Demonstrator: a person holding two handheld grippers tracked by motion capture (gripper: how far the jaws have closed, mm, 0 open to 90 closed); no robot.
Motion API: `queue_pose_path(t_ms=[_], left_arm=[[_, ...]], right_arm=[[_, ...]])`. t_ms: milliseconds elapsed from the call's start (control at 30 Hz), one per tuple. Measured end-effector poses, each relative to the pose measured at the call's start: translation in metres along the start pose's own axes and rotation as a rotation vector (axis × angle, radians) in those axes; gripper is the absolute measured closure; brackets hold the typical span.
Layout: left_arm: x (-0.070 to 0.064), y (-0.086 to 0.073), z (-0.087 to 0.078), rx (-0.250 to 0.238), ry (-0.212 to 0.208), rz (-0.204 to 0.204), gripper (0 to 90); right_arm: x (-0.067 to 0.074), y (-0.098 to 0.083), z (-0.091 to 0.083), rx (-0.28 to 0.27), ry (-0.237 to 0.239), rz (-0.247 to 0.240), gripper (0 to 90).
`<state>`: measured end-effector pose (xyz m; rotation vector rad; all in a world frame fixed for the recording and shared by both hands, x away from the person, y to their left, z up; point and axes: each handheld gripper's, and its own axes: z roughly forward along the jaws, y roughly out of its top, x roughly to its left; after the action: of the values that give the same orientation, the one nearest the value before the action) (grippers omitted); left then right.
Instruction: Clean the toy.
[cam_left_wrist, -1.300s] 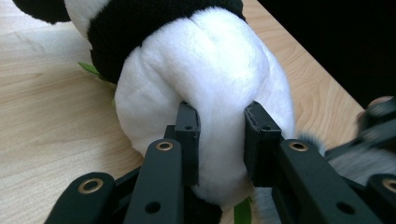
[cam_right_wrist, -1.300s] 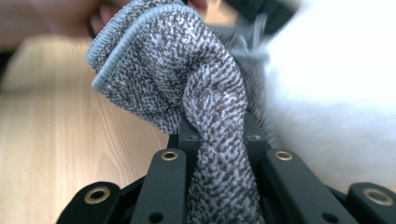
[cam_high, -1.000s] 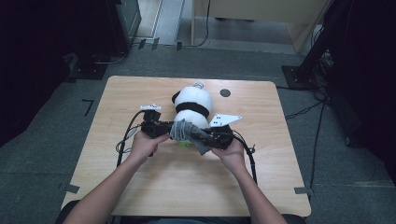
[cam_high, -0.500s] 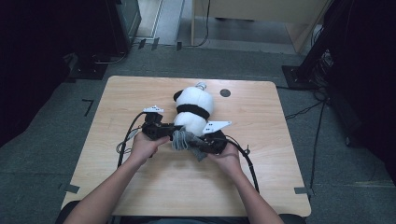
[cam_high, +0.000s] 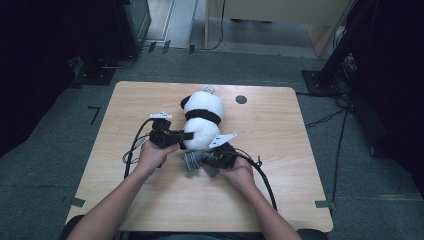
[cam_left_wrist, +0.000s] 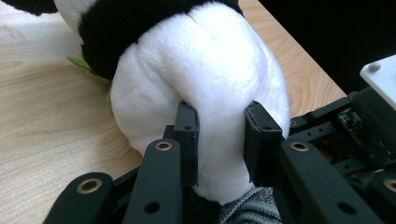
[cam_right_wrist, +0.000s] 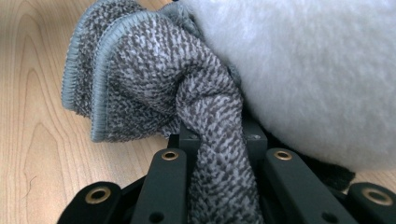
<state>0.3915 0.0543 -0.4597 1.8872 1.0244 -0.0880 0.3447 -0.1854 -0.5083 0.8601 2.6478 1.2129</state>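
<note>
Both forearms entered from 6 o'clock and converged toward table centre. Left hand (cam_high: 154, 155) wrapped its gripper from behind; left gripper (cam_high: 187, 135) pointed toward 3 o'clock, jaws clamped on a fold of the panda (cam_left_wrist: 210, 88), white plush bulging between the pads. Right hand (cam_high: 239, 172) sat just beside, at 4 o'clock of the left. Right gripper (cam_right_wrist: 217, 135) pointed toward 10 o'clock, jaws pinched tight on the cloth (cam_right_wrist: 140, 84).

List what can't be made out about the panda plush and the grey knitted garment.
- Panda plush: its face, high view, turned away; head cut off by the top edge in the left gripper view.
- Grey knitted garment: its kind and how far it is on, hidden by the plush and the right gripper.
- Small dark disc: too small to identify.
</note>
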Motion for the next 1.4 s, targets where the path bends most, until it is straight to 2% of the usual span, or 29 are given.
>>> queue_pose_path(t_ms=[100,200,300,400,500,567,633,767,867,900,1000,1100,1200,1267,1400], left_arm=[[0.0,0.0,0.0,-0.004,0.012,0.009,70.4],[0.002,0.0,-0.001,-0.009,0.015,0.005,70.0],[0.004,0.0,-0.002,-0.002,0.015,-0.003,69.8],[0.004,0.0,-0.002,-0.003,0.014,-0.003,69.7],[0.002,0.0,-0.001,-0.003,0.009,-0.001,69.7],[0.0,0.0,0.0,0.0,0.003,0.0,69.7],[-0.003,0.0,0.002,0.004,0.003,0.01,69.8],[-0.004,-0.001,0.003,0.014,0.008,0.019,69.9],[-0.002,-0.001,0.001,0.012,0.009,0.006,69.9],[-0.002,-0.001,0.001,0.01,0.009,0.001,69.9],[-0.001,-0.001,0.001,0.008,0.01,0.005,69.8],[-0.001,0.0,0.0,0.004,0.01,0.001,69.8],[-0.002,0.001,-0.002,-0.01,0.017,0.02,70.0],[-0.003,0.001,-0.003,-0.016,0.023,0.037,70.2],[-0.003,0.002,-0.008,-0.055,0.033,0.047,71.6]], right_arm=[[0.002,0.005,-0.003,0.018,0.01,-0.007,77.6],[0.004,0.01,-0.011,-0.01,0.045,-0.009,77.6],[0.007,0.018,-0.027,-0.092,0.059,-0.031,77.6],[0.006,0.026,-0.048,-0.207,0.053,-0.014,77.6],[0.002,0.03,-0.066,-0.293,0.01,0.0,77.7],[0.0,0.03,-0.071,-0.318,-0.01,0.018,77.7],[-0.004,0.028,-0.066,-0.292,-0.022,0.039,77.7],[-0.006,0.02,-0.044,-0.223,0.027,0.045,77.6],[-0.003,0.016,-0.032,-0.197,0.053,0.043,77.7],[-0.003,0.015,-0.028,-0.167,0.062,0.042,77.7],[0.001,0.012,-0.018,-0.098,0.046,0.008,77.7],[0.002,0.01,-0.011,-0.059,0.038,0.003,77.7],[0.001,0.006,-0.001,0.015,0.01,-0.008,77.4],[0.0,0.006,0.0,0.008,0.021,0.006,77.3],[0.004,0.011,-0.008,-0.007,0.025,-0.015,77.3]])
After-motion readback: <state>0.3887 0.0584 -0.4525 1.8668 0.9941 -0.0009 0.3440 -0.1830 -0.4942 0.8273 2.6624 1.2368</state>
